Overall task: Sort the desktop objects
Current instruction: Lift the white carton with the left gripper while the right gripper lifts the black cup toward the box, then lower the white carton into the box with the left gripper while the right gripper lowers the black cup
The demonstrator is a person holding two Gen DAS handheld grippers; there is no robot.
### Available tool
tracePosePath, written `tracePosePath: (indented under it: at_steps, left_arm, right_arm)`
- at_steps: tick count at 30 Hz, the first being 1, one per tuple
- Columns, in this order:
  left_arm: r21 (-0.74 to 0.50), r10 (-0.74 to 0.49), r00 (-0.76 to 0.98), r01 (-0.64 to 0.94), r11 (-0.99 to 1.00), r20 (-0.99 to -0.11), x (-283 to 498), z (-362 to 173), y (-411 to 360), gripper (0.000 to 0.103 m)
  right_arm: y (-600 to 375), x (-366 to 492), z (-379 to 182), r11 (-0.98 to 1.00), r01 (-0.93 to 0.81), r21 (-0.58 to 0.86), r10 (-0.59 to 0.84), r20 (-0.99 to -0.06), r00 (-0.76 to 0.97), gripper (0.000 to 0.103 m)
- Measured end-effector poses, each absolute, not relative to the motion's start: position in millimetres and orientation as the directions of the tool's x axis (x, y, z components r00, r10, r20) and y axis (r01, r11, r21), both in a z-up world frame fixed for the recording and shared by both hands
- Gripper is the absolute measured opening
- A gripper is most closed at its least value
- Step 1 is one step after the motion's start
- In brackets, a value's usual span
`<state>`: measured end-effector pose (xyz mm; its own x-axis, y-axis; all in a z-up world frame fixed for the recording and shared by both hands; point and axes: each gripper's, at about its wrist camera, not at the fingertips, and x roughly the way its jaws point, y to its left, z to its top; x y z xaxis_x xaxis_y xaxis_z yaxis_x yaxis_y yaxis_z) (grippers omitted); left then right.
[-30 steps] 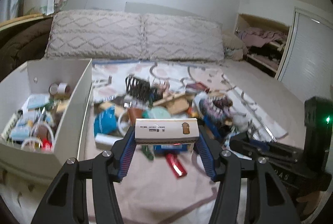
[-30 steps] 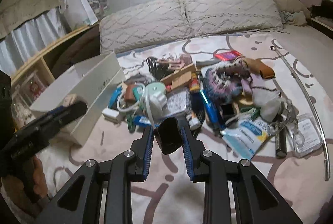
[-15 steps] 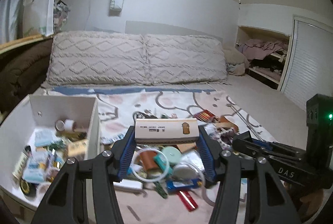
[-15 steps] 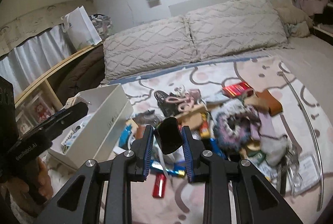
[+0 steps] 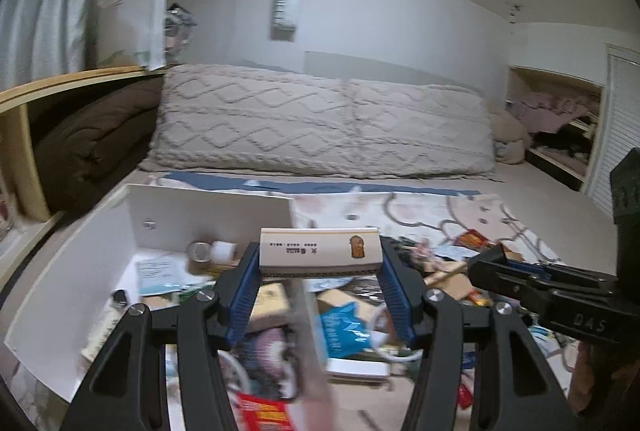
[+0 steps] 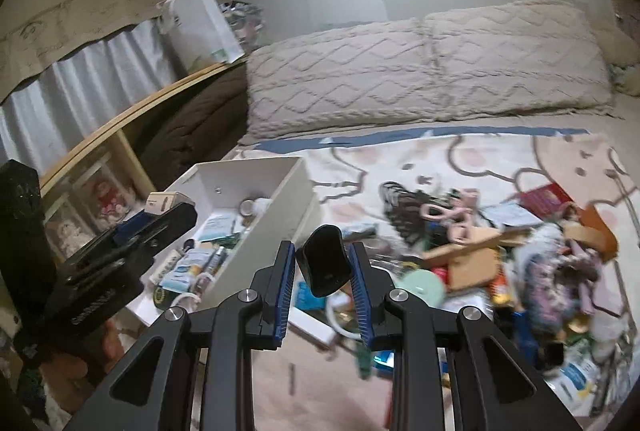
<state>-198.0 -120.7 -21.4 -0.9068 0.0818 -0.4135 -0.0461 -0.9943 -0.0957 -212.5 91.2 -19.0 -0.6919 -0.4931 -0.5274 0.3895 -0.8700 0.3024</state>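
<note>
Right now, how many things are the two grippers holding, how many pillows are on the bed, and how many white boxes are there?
Held things: 2, a white rectangular carton in the left hand-held gripper and a glossy black curved plastic piece in the right hand-held gripper
Beige knitted pillows: 2
White open storage box: 1
Total: 5

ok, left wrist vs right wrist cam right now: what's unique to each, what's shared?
Left wrist only: the white carton's printed front, clamped between the left gripper's jaws, and the closet shelves at far right.

Right wrist only: a glossy black object held in the right gripper, a mint round lid, and a black comb.

Both: the white storage box, the two knit pillows, the clutter pile, and the other gripper at the frame edge.
</note>
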Motion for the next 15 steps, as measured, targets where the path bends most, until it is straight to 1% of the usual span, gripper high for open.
tracePosePath:
  at_steps: [4, 10, 15]
  left_arm:
    - [-0.107, 0.05, -0.913, -0.007, -0.994, -0.405, -197, -21, -148, 0.056]
    - [-0.081, -0.031, -0.913, 0.07, -0.994, -0.408, -198, -26, -181, 0.056]
    - [-0.106, -0.077, -0.905, 0.133, -0.986, -0.419, -200, -32, -208, 0.056]
  right_arm:
    - [60, -221, -16, -0.859, 0.43, 0.279, -0.51, -0.54, -0.669, 0.028]
    - [14, -239, -12, -0.844, 0.48, 0.239, -0.522, -0.572, -0.633, 0.028]
    - [-22, -255, -12, -0.851, 0.498, 0.166, -0.483, -0.621, -0.618, 0.028]
